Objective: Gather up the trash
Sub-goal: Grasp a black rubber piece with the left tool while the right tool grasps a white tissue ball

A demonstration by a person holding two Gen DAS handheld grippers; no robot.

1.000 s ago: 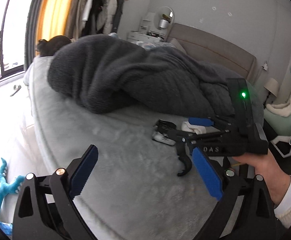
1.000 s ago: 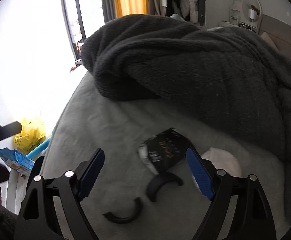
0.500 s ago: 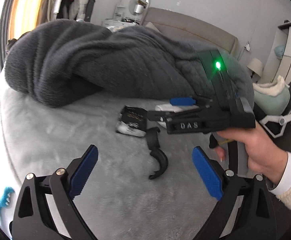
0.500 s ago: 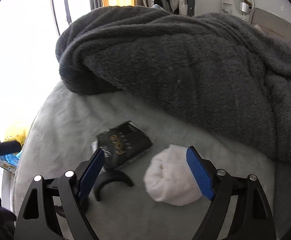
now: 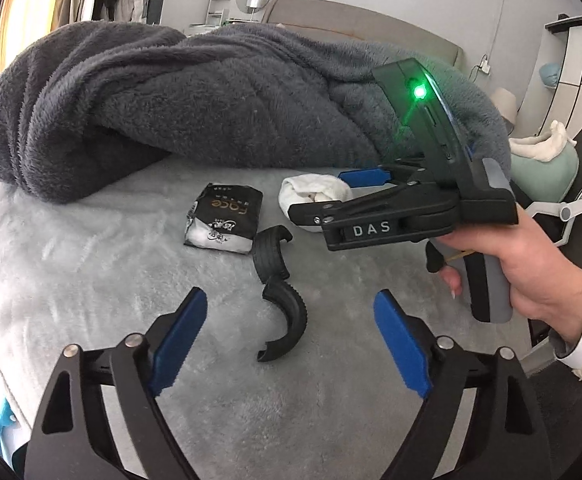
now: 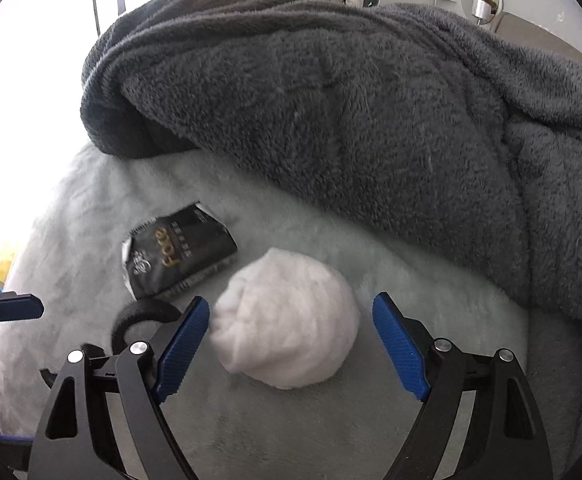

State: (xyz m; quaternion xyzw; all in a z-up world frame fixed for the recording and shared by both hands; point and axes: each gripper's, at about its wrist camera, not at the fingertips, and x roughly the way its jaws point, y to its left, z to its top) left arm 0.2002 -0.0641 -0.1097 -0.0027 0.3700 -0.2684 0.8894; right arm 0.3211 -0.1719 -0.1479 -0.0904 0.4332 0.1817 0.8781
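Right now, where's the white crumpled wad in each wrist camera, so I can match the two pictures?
Left wrist: white wad sits right of centre, partly behind the right gripper.
Right wrist: it lies low in the middle, between the open fingers.
Shared landmark: the black packet, beside it on the bed.

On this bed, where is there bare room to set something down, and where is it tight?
Bare sheet lies left of the black packet, below the grey blanket, and ahead of the left gripper around the curved black piece. It is crowded mid-bed: packet, second curved piece, white wad and right gripper cluster there.
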